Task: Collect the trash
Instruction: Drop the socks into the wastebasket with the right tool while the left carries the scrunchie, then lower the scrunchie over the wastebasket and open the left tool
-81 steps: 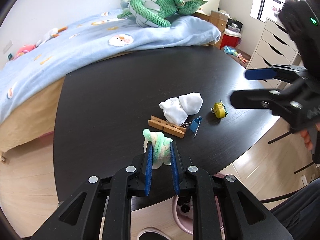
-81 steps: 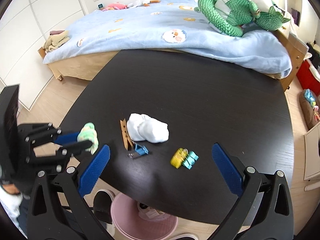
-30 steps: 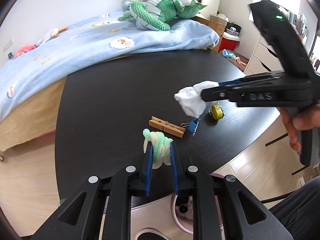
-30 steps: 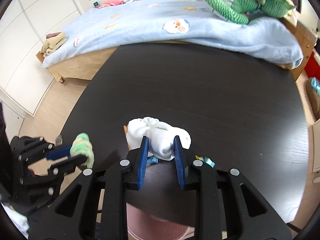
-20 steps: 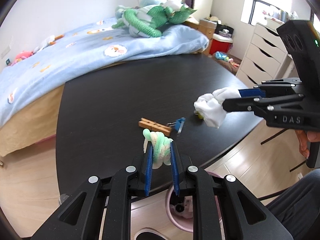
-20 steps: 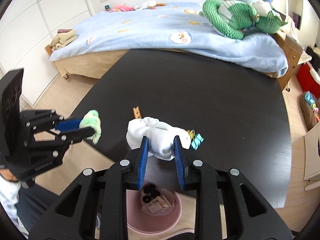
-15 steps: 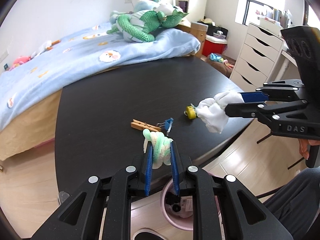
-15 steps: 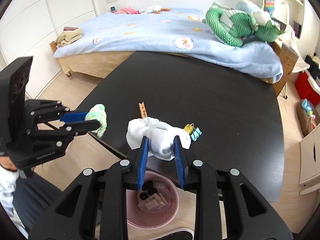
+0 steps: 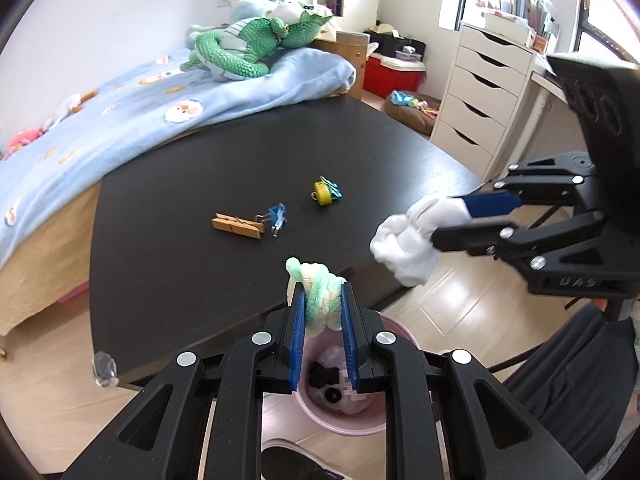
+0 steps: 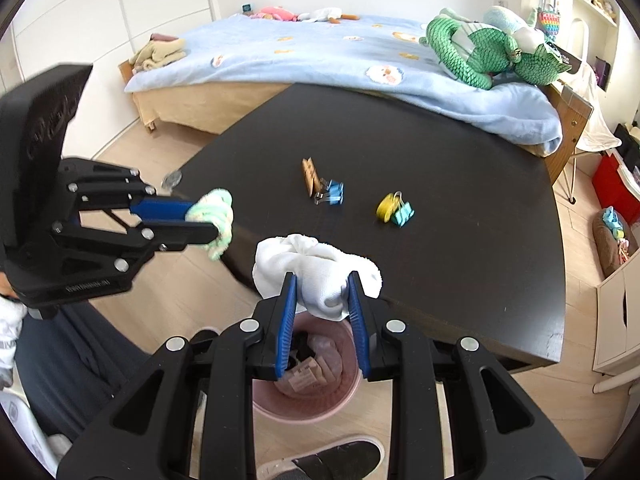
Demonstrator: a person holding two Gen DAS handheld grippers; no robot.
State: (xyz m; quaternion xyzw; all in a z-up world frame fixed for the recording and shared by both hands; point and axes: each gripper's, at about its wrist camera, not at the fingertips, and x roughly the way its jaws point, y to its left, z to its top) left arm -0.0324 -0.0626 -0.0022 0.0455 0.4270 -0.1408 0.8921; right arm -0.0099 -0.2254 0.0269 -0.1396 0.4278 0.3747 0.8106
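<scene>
Left wrist: left hand-held gripper (image 9: 322, 312) clamps green-white wad (image 9: 317, 292) above pink bin (image 9: 340, 416); right hand-held gripper (image 10: 322, 300) clamps white cloth (image 10: 316, 264) over it.

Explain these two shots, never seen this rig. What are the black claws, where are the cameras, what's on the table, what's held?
There is no robot arm here. A person holds a two-finger gripper in each hand, and each gripper carries a fisheye camera that looks forward along its fingers. So each picture shows its own gripper at the bottom and the other one off to the side.

In the left wrist view, the left gripper is shut on a green-white wad. In the right wrist view, the right gripper is shut on a white wad.

On the black table lie a wooden clothespin, a blue clip touching it, and a yellow and a teal clip together.

A pink bin stands on the floor below both grippers, already holding some scraps.
</scene>
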